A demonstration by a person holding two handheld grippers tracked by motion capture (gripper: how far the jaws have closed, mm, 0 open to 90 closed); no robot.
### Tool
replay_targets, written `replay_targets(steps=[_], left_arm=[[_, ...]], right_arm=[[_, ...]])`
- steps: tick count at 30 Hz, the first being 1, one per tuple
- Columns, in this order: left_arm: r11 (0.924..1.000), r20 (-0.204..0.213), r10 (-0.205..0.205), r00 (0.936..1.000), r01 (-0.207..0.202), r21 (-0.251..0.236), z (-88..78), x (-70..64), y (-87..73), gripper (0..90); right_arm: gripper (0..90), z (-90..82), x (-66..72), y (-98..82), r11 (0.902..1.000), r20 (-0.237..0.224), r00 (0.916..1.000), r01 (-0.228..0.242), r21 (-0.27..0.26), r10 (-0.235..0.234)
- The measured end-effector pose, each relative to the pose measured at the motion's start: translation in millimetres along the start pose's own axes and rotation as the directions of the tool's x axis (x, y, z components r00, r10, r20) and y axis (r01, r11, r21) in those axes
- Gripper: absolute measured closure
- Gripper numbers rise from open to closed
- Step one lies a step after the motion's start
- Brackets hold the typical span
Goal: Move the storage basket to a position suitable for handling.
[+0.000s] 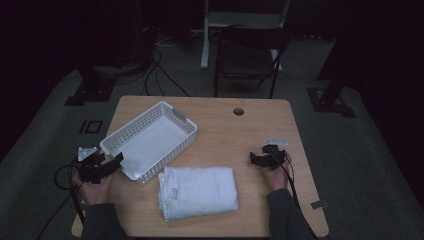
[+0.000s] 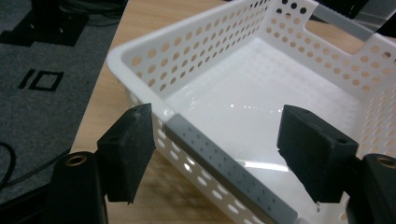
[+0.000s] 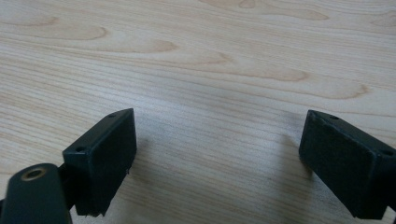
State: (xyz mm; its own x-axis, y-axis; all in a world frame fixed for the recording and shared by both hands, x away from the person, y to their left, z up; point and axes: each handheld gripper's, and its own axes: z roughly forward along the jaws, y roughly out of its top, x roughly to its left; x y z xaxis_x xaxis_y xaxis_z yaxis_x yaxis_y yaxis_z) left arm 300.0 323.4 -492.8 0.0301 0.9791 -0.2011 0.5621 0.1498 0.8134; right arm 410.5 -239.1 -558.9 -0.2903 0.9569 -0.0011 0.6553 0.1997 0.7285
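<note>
A white perforated basket point(image 1: 131, 125) lies slanted on the left half of the wooden table point(image 1: 240, 135), and nothing is in it. A folded white towel point(image 1: 198, 191) rests just in front of it, near the front edge. My left gripper point(image 1: 112, 161) is at the basket's near end. In the left gripper view its jaws point(image 2: 219, 140) stand open on either side of the grey handle strip point(image 2: 229, 172) on the basket's rim point(image 2: 187, 51), and the pads do not touch it. My right gripper point(image 1: 256, 159) hovers low at the right. Its jaws point(image 3: 219, 154) are open over bare wood point(image 3: 210, 60).
A round cable hole point(image 1: 238, 111) sits near the table's far edge. Behind the table stand a dark chair point(image 1: 247, 55) and a white frame, with cables point(image 1: 160, 75) running over the grey floor. A cable trails from each gripper toward the front edge.
</note>
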Motion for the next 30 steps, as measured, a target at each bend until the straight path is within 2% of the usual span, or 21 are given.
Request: replay_targets(steps=[5,9,13,20,25,30], left_arm=[[0.9998,0.028,0.0,0.9996,-0.001,0.022,0.6,-5.5,-6.5,25.9],[0.9985,0.007,0.031,0.9995,-0.031,0.046,3.3,-11.8,-10.1,25.6],[0.9951,-0.008,0.035,0.9994,-0.034,0.093,8.3,-13.3,-12.8,29.0],[0.9952,-0.026,0.038,0.999,-0.035,0.091,10.6,-16.7,-11.6,32.0],[0.9926,-0.029,0.082,0.9962,-0.079,0.092,15.8,-26.1,-8.2,34.0],[0.9908,-0.017,0.104,0.9944,-0.102,0.088,24.9,-38.3,-4.2,35.5]], right_arm=[[11.1,-0.7,0.4,-0.7,1.0,-0.002,1.0,-0.001,-0.001,0.001],[11.1,-1.0,0.5,-1.1,1.0,-0.004,1.0,-0.001,-0.001,0.001],[12.0,-1.5,0.8,-1.4,1.0,-0.004,1.0,0.001,-0.001,-0.001],[13.8,-2.6,2.3,-2.3,1.0,-0.006,1.0,0.004,-0.006,-0.004],[13.9,-2.8,2.7,-2.5,1.0,-0.005,1.0,0.004,-0.006,-0.004],[14.1,-3.1,3.2,-2.9,1.0,-0.006,1.0,0.005,-0.008,-0.005]])
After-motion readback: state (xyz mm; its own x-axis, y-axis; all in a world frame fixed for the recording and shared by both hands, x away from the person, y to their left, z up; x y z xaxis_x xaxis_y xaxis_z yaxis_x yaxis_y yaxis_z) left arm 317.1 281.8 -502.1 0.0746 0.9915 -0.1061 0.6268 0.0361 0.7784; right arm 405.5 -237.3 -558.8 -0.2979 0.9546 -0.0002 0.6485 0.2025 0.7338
